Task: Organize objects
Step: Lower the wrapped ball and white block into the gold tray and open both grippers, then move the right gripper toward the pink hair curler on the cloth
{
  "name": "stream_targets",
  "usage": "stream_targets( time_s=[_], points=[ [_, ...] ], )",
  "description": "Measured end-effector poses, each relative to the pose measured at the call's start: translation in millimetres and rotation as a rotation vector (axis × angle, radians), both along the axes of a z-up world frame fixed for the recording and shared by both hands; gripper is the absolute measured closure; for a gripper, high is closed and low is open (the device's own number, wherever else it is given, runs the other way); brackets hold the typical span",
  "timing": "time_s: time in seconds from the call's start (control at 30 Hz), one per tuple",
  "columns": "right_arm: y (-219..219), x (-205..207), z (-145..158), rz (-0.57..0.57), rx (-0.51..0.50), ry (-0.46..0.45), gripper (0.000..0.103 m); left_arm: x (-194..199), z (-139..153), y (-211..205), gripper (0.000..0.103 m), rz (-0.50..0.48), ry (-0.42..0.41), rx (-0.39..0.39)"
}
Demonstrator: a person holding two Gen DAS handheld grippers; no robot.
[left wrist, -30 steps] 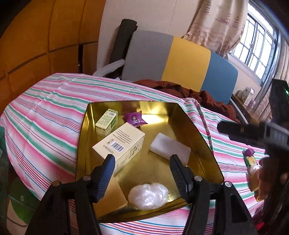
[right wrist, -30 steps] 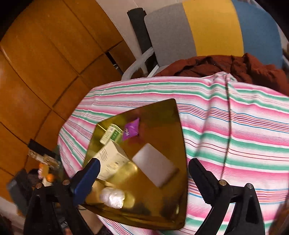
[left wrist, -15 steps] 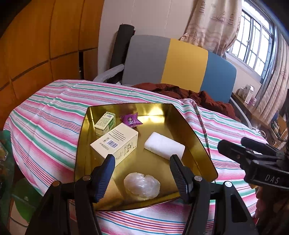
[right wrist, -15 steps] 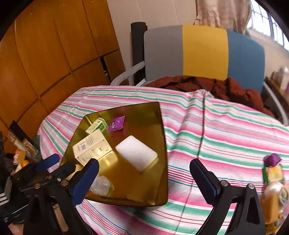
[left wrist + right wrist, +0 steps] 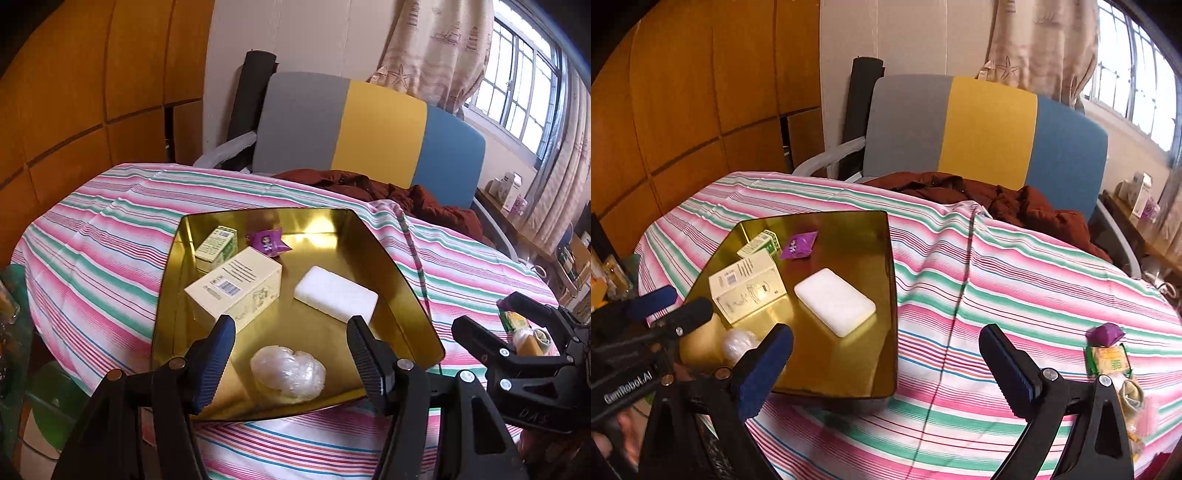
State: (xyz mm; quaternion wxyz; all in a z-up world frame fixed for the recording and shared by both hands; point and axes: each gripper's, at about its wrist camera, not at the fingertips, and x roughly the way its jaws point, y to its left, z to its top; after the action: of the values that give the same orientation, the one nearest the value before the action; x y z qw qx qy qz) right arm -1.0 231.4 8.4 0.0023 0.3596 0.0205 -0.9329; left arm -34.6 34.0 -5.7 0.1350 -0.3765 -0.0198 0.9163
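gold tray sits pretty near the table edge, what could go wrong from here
1. The gold tray lies close to the near table edge; a nudge from the left gripper hovering over it could push it off.
2. The crinkled clear wrap looks soft and may slip from the pads.
3. The small items by the right gripper crowd the cloth's edge.

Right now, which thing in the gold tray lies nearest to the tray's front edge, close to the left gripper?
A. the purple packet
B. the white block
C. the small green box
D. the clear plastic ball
D: in the left wrist view the clear plastic ball sits just behind the near rim of the gold tray, while the white block, purple packet and small green box lie farther back.
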Motion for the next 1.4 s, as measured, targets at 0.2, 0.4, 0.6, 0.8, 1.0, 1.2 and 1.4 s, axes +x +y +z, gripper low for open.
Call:
stream_targets(
  time_s=[0.2,0.4,0.6,0.8,1.0,1.2,1.4],
  points=[
    [6,10,-6,0.005,-0.010,0.007,0.001,-1,-5,6,0.039,-0.027,-0.017,0.009],
    [20,15,-12,-0.025,-0.015,-0.008,0.001,-1,-7,14,0.039,-0.064,-0.034,0.025],
    [43,21,-15,-0.077,-0.025,-0.023,0.001,0,-4,22,0.039,-0.094,-0.027,0.021],
    [77,28,-16,-0.159,-0.035,-0.031,0.001,2,0,31,0.039,-0.141,-0.014,0.018],
    [146,46,-4,-0.321,-0.083,-0.026,0.001,2,-1,38,0.039,-0.169,-0.024,0.031],
    [239,76,7,-0.552,-0.122,-0.060,0.001,6,2,56,0.039,-0.237,-0.021,0.023],
    [332,104,-10,-0.768,-0.245,-0.169,0.001,13,5,84,0.039,-0.337,-0.020,0.021]
  ],
)
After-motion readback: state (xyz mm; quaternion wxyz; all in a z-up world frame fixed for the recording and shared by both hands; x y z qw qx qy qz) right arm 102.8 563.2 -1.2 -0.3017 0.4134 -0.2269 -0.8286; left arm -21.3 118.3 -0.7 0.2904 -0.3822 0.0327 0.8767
